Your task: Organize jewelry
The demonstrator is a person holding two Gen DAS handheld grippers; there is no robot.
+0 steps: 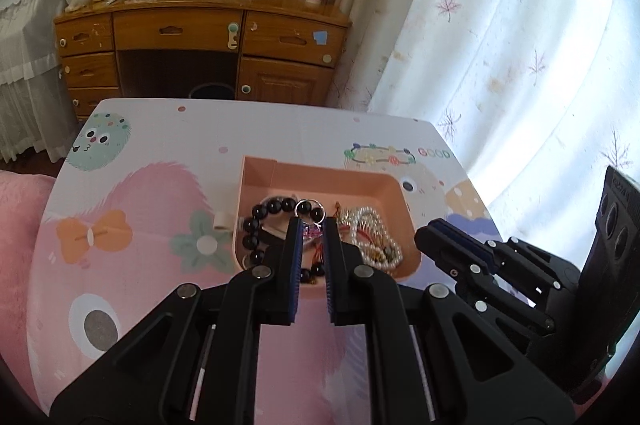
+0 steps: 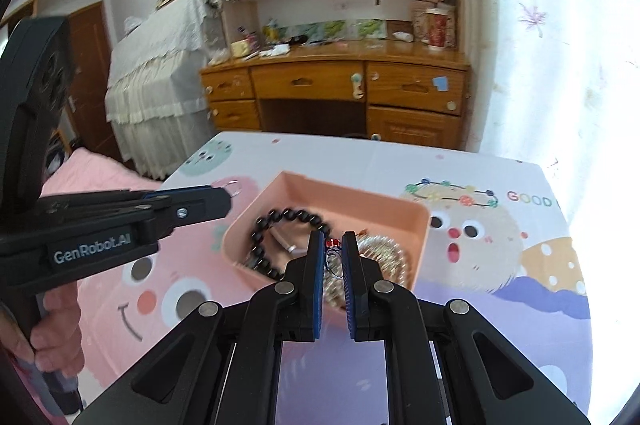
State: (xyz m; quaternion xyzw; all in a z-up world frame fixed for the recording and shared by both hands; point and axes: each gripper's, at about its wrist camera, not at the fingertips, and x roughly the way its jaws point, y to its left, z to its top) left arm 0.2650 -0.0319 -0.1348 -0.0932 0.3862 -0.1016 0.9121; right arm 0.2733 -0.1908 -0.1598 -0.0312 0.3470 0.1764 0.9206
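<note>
Above the pink tray, the left gripper pinches a silver ring at its tips. At 3 o'clock, the right gripper hangs over the pearl necklace, fingers nearly together, grasping nothing clear.

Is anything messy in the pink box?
Yes. Inside the pink tray, the pearl strands lie heaped in a tangle instead of laid out, crowded right against the black bead bracelet.

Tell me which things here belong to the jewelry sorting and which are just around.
Job: pink tray, black bead bracelet, pearl necklace, silver ring in the left claw.
Lying about: wooden desk, curtain, red cup.
</note>
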